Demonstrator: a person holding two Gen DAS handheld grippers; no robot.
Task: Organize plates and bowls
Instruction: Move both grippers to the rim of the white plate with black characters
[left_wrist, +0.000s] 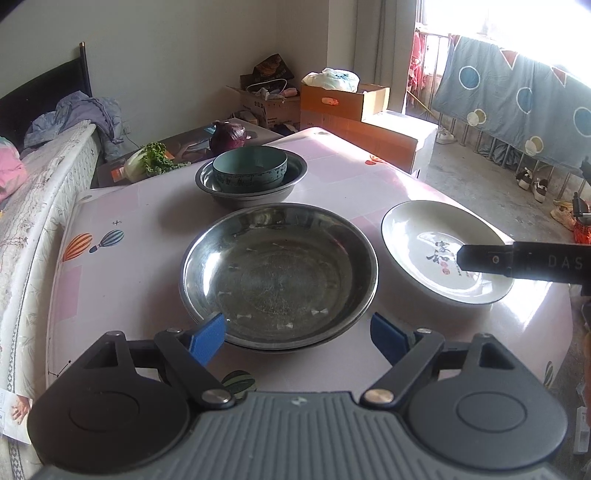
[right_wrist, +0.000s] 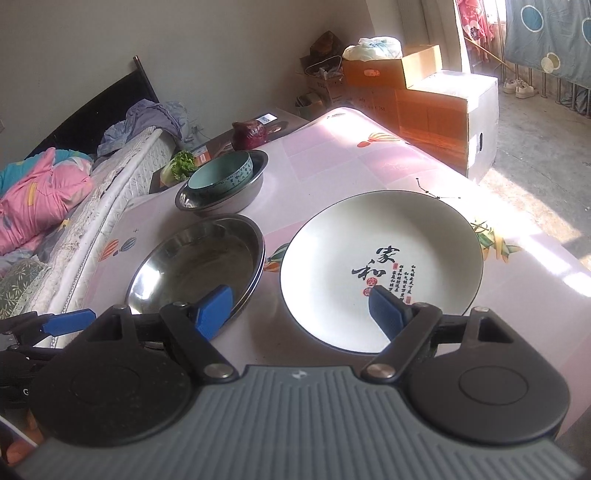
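Observation:
A wide steel plate (left_wrist: 279, 275) lies mid-table, stacked on another steel plate; it also shows in the right wrist view (right_wrist: 195, 267). A teal bowl (left_wrist: 250, 168) sits inside a steel bowl (left_wrist: 251, 192) behind it. A white plate with black calligraphy (left_wrist: 424, 236) lies to the right, large in the right wrist view (right_wrist: 380, 258). My left gripper (left_wrist: 298, 334) is open, its blue pads at the steel plate's near rim. My right gripper (right_wrist: 301, 308) is open over the white plate's near left edge; one of its fingers (left_wrist: 517, 260) reaches over that plate in the left wrist view.
The pink patterned table (left_wrist: 147, 229) has a bed (left_wrist: 33, 206) along its left side. A red cabbage (left_wrist: 228, 137) and leafy greens (left_wrist: 155, 160) lie on a low stand behind. Cardboard boxes (left_wrist: 343, 103) stand at the back right.

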